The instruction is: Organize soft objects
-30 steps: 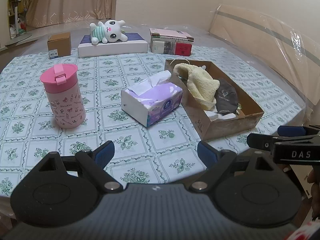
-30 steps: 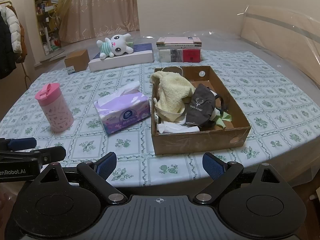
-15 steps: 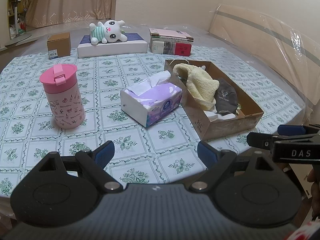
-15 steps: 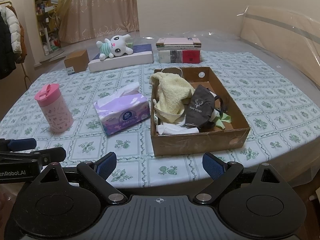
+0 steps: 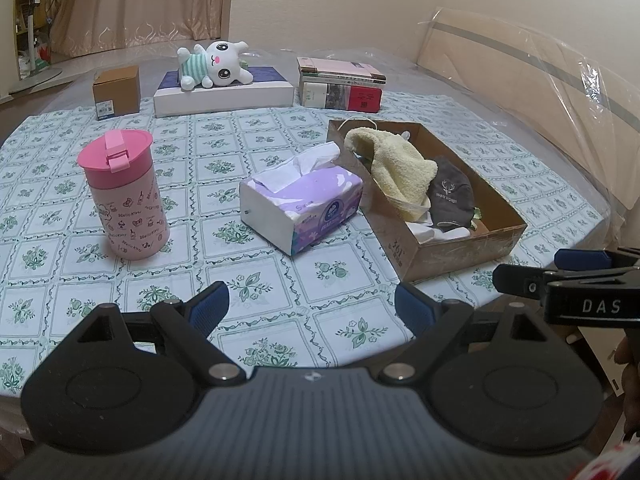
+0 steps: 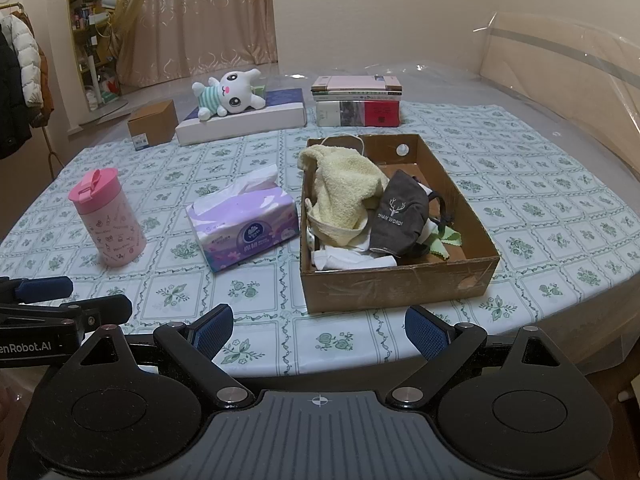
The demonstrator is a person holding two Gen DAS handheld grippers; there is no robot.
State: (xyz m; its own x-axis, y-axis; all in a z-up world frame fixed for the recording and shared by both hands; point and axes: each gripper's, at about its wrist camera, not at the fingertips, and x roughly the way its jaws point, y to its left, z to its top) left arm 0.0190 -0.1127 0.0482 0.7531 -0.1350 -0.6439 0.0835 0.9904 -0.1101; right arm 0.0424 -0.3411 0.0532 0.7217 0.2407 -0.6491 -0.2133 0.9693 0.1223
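Tabletop (image 6: 520, 184): towel (image 6: 344, 184) and pouch (image 6: 400, 212) lie in the box (image 6: 400, 284); plush (image 5: 212, 65) remains outside on a far white box. I hold both hand-held grippers (image 5: 308, 304) (image 6: 320, 328) open, empty, at the near edge.

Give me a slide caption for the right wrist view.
Open right tongs face a cardboard box of soft cloths, with tissue pack and pink bottle alongside.

Bare patterned tablecloth (image 6: 340, 336) lies open along the near edge; beyond stand a pink lidded tumbler (image 6: 106, 220), purple tissue pack (image 6: 244, 226) and brown cardboard tray (image 6: 396, 284), with gaps between.
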